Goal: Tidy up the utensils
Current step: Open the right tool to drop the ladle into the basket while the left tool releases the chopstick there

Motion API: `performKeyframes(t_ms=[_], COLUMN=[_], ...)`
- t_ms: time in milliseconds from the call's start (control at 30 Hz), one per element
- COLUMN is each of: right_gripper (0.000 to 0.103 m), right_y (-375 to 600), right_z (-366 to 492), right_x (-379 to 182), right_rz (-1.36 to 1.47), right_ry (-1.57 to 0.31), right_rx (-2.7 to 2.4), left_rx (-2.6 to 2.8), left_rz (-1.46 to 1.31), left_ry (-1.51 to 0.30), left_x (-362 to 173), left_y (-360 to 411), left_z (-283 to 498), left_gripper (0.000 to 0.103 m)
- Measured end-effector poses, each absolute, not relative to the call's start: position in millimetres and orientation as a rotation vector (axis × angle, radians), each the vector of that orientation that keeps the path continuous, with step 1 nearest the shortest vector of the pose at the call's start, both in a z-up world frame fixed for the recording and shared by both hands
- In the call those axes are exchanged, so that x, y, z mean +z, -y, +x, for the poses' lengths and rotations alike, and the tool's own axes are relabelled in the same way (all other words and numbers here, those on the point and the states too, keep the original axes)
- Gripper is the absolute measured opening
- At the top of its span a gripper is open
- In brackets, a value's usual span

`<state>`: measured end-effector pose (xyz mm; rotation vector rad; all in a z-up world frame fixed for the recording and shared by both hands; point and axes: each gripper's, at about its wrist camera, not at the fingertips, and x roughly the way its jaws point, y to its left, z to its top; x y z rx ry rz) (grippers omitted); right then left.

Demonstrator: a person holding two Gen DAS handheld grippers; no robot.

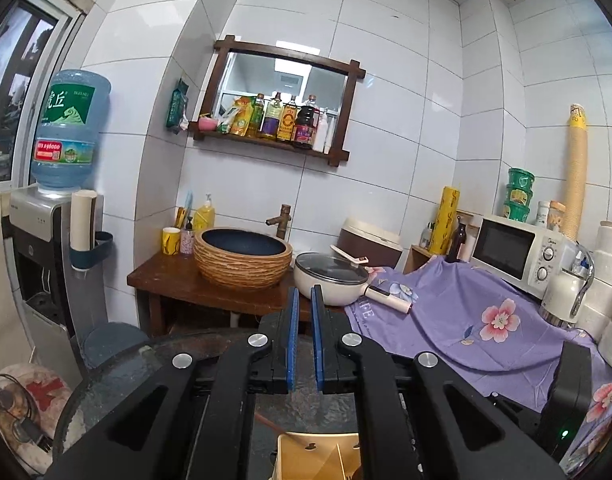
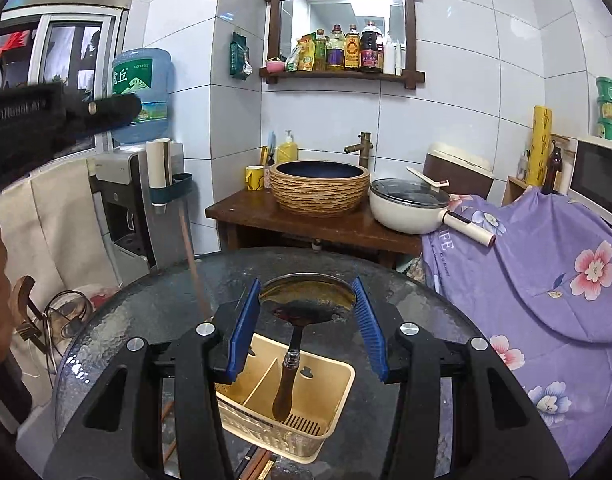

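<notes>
Nearest the right wrist camera, a few loose sticks point(image 2: 255, 465), probably chopsticks, lie on the glass table point(image 2: 154, 304) just in front of the cream holder point(image 2: 334, 394); they are partly hidden, so their number is unclear. These look like what is left to sort.

The holder stands on the table right under the right gripper point(image 2: 306, 326). It has two compartments split by a divider. A dark ladle point(image 2: 289, 376) with a wooden handle stands in the right-hand compartment, handle down and bowl sticking up above the rim. The left-hand compartment looks empty as far as can be seen. So one utensil seems to be put away, and the job reads as partly done.

The right gripper's blue pads are spread apart above the holder, one on each side of the ladle's bowl, touching nothing. The left gripper point(image 1: 305, 336) has its pads drawn almost together with nothing between them; only the top edge of the holder shows beneath it.

Beyond the table stand a wooden stand with a woven basin point(image 2: 319, 190) and a white pan point(image 2: 408, 208).
</notes>
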<state>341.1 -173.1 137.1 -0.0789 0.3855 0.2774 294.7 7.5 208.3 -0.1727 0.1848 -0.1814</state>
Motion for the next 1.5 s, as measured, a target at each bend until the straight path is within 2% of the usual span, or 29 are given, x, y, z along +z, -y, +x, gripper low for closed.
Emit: performKeyframes(t_ms=[133, 433, 467, 533, 600, 767, 833, 1067, 1300, 1500], right_gripper=[0.048, 0.048, 0.048, 0.048, 0.048, 0.048, 0.048, 0.067, 0.071, 0.071], right_y=[174, 172, 172, 173, 173, 173, 173, 178, 189, 216], right_z=[343, 347, 348, 349, 350, 350, 349, 345, 335, 326], right_x=[131, 106, 102, 97, 91, 79, 77, 76, 80, 99], right_rz=[-0.074, -0.071, -0.072, -0.065, -0.058, -0.071, -0.073, -0.071, -0.050, 0.010], right_ry=[-0.397, -0.452, -0.459, -0.473, -0.488, -0.495, -0.488, -0.471, -0.438, -0.381], right_rx=[0.278, 0.298, 0.297, 0.302, 0.308, 0.302, 0.302, 0.301, 0.321, 0.316], left_rx=[-0.174, -0.146, -0.139, -0.118, -0.095, -0.070, -0.062, -0.058, -0.080, -0.089], left_rz=[-0.148, -0.166, -0.176, -0.191, -0.205, -0.235, -0.235, -0.194, -0.177, -0.141], left_ry=[-0.176, -0.299, -0.316, -0.353, -0.375, -0.447, -0.460, -0.502, -0.543, -0.575], left_x=[206, 162, 156, 142, 129, 96, 87, 67, 49, 34], left_y=[-7, -36, -42, -52, -61, -75, -78, -75, -71, -71], left_z=[293, 306, 307, 309, 309, 311, 310, 301, 289, 274], left_gripper=[0.006, 0.008, 0.011, 0.030, 0.041, 0.053, 0.063, 0.079, 0.089, 0.093])
